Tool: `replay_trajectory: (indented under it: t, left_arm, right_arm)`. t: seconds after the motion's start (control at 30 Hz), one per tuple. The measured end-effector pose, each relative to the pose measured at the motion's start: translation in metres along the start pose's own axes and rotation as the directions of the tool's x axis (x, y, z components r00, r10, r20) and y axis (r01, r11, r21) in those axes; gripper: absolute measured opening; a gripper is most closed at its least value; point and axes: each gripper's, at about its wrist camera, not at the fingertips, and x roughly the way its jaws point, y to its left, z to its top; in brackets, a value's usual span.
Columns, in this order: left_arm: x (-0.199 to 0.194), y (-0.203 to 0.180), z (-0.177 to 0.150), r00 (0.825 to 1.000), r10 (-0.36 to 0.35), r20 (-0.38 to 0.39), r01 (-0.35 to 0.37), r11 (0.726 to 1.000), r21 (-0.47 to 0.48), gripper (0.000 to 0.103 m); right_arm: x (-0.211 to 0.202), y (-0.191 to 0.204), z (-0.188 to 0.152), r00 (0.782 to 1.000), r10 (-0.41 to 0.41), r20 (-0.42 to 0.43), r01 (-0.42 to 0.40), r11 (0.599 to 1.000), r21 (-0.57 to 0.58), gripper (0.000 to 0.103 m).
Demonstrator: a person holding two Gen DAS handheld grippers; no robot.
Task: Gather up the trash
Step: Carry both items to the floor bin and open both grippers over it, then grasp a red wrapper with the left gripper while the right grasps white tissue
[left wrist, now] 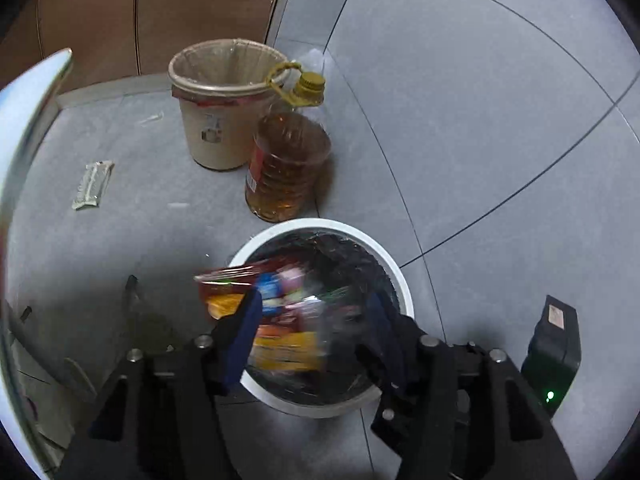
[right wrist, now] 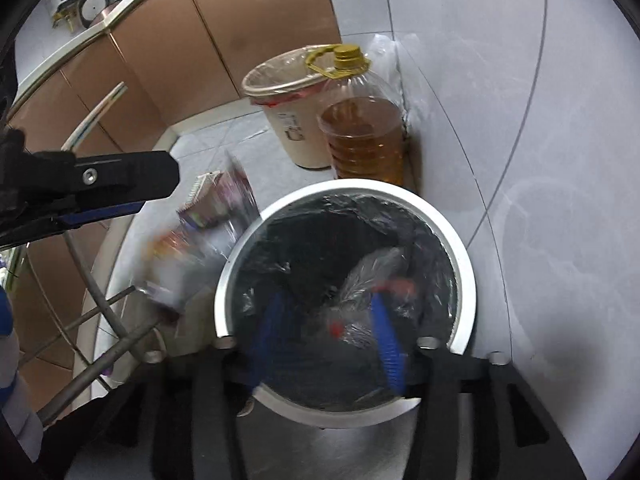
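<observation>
The left gripper (left wrist: 316, 334) hangs over the white bin (left wrist: 402, 276), its two blue-padded fingers (left wrist: 246, 336) standing apart, and a colourful snack wrapper (left wrist: 256, 308) lies between them over the mouth of the bin; the wrapper is blurred, and I cannot tell if the left pad still touches it, but the pads do not press on it from both sides. The right gripper (right wrist: 326, 332) also points down into the same bin (right wrist: 466, 276), with its jaws spread, and a crumpled clear plastic bag (right wrist: 370, 276) with red marks sits between the blue fingers (right wrist: 386, 336), loose, inside the black liner (right wrist: 320, 236). In the right wrist view the left gripper (right wrist: 132, 188) comes in from the left side, and a blurred wrapper (right wrist: 204, 232) hangs below it, just beside the rim of the bin. Behind the white bin stands a big oil bottle (left wrist: 286, 164) with a yellow cap (left wrist: 310, 82) and handle, about half full of amber liquid, and it touches or almost touches a small beige bin (left wrist: 216, 120) that has a clear liner. On the grey floor (left wrist: 480, 120) to the left lies one more flat wrapper (left wrist: 92, 184), well apart from both bins. Brown cabinet doors (right wrist: 248, 32) stand behind. A black device (left wrist: 554, 356) with a green light is at the right edge in the left wrist view.
</observation>
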Motion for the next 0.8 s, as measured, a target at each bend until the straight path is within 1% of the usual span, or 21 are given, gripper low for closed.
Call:
replay_trajectory:
  t: [0.1, 0.13, 0.2, 0.3, 0.37, 0.4, 0.5, 0.53, 0.63, 0.67, 0.7, 0.73, 0.77, 0.8]
  left_arm:
    - [-0.002, 0.008, -0.001, 1.0, -0.026, 0.01, 0.026, 0.999, -0.019, 0.055]
    - [-0.01, 0.009, -0.003, 0.999, -0.028, 0.026, 0.029, 0.999, -0.018, 0.055]
    - [-0.023, 0.01, -0.004, 0.997, -0.022, 0.071, 0.022, 1.0, -0.007, 0.055]
    - [-0.059, 0.008, -0.008, 0.987, -0.01, 0.16, 0.008, 1.0, 0.01, 0.055]
    - [-0.091, 0.009, -0.014, 0.971, 0.002, 0.239, -0.005, 1.0, 0.011, 0.055]
    - [-0.103, 0.01, -0.017, 0.963, 0.011, 0.271, -0.014, 1.0, 0.01, 0.055]
    - [-0.156, 0.011, -0.032, 0.932, 0.036, 0.36, -0.045, 0.999, 0.017, 0.055]
    - [-0.169, 0.012, -0.037, 0.925, 0.044, 0.378, -0.056, 0.998, 0.023, 0.055]
    - [-0.213, 0.016, -0.054, 0.9, 0.079, 0.43, -0.102, 0.994, 0.032, 0.055]
    - [-0.227, 0.02, -0.061, 0.887, 0.093, 0.452, -0.118, 0.993, 0.027, 0.055]
    - [-0.245, 0.023, -0.07, 0.871, 0.11, 0.479, -0.137, 0.99, 0.02, 0.055]
    - [-0.256, 0.026, -0.076, 0.859, 0.124, 0.496, -0.151, 0.988, 0.014, 0.055]
    - [-0.268, 0.031, -0.083, 0.847, 0.139, 0.513, -0.165, 0.986, 0.005, 0.055]
    - [-0.28, 0.035, -0.091, 0.835, 0.156, 0.528, -0.179, 0.984, -0.007, 0.055]
  right_arm:
    - [-0.005, 0.002, -0.006, 1.0, -0.014, 0.003, 0.014, 1.0, 0.0, 0.054]
    - [-0.006, 0.003, -0.008, 1.0, -0.016, 0.008, 0.016, 1.0, 0.0, 0.055]
    - [-0.012, 0.006, -0.011, 1.0, -0.016, 0.021, 0.016, 1.0, 0.0, 0.057]
    - [-0.031, 0.018, -0.012, 0.998, 0.0, 0.056, 0.0, 1.0, -0.005, 0.063]
    - [-0.046, 0.029, -0.012, 0.996, 0.011, 0.088, -0.01, 1.0, -0.019, 0.071]
    - [-0.057, 0.036, -0.012, 0.994, 0.011, 0.111, -0.008, 1.0, -0.03, 0.072]
    - [-0.092, 0.054, -0.01, 0.983, 0.023, 0.182, -0.013, 0.998, -0.055, 0.075]
    - [-0.109, 0.062, -0.009, 0.975, 0.019, 0.221, -0.005, 0.998, -0.067, 0.078]
    - [-0.158, 0.085, -0.009, 0.939, 0.005, 0.343, 0.028, 0.995, -0.091, 0.084]
    - [-0.177, 0.094, -0.009, 0.921, -0.002, 0.39, 0.043, 0.994, -0.096, 0.088]
    - [-0.189, 0.099, -0.008, 0.908, -0.008, 0.419, 0.055, 0.994, -0.098, 0.091]
    - [-0.208, 0.107, -0.009, 0.885, -0.014, 0.465, 0.07, 0.992, -0.102, 0.096]
    - [-0.221, 0.113, -0.01, 0.868, -0.011, 0.496, 0.072, 0.992, -0.105, 0.098]
    - [-0.237, 0.12, -0.012, 0.851, 0.007, 0.526, 0.058, 0.993, -0.107, 0.098]
